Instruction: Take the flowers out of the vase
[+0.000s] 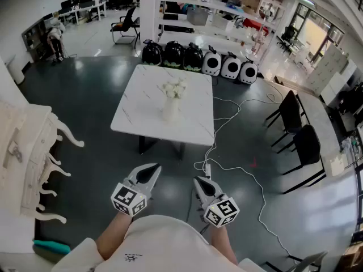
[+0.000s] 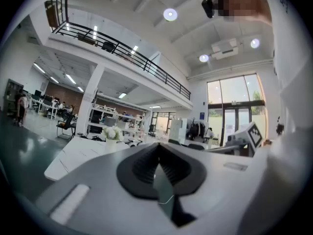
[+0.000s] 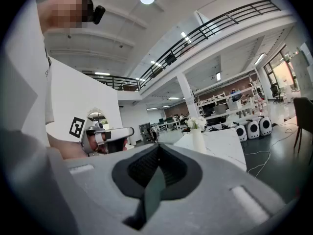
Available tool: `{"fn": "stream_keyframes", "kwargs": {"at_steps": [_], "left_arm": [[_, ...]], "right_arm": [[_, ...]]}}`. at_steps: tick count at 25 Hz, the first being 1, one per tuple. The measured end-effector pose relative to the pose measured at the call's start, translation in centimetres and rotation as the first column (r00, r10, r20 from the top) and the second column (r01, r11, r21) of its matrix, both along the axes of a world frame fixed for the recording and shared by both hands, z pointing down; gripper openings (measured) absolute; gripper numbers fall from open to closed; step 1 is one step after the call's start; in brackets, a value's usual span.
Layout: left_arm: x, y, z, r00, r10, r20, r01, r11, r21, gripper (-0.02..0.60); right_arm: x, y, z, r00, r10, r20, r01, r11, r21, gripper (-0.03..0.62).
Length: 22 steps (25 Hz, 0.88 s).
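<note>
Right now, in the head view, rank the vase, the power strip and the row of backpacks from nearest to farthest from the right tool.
1. Power strip, on the floor just ahead of the right tool.
2. Vase, on the table.
3. Row of backpacks, beyond the table, by the shelves.

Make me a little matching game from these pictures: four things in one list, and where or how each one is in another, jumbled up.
Things:
1. flowers
2. vase
3. black chairs
4. left tongs

Place or state:
a. shut, low in the head view
b. sitting in the vase's mouth
c. upright near the middle of the white table
d. standing off to the right of the table

Pairs: 1-b, 2-c, 3-d, 4-a
</note>
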<state>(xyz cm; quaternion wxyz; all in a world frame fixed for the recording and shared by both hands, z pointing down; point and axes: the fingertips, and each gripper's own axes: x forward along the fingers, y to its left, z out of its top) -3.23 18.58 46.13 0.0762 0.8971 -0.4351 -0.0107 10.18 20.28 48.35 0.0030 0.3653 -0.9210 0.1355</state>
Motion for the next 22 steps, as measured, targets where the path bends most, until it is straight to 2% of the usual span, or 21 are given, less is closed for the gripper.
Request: {"fn": "stream_keyframes", "kwargs": {"at_steps": [9,22], "left_arm": [[-1.0,0.5,-0.1,1.0,0.008,0.0,-0.008,1.0,0.013,-0.014],[-3.3,1.1,-0.1,1.0,0.012,-0.018,-0.012,1.0,0.023,-0.015]], "right_arm": [[-0.7,0.4,-0.1,1.0,0.014,-0.023,-0.014,1.0,0.009,0.0],[-1.5,0.7,-0.5,0.998,0.049,0.036,-0.048,0.998,-0.027,0.0]]}}
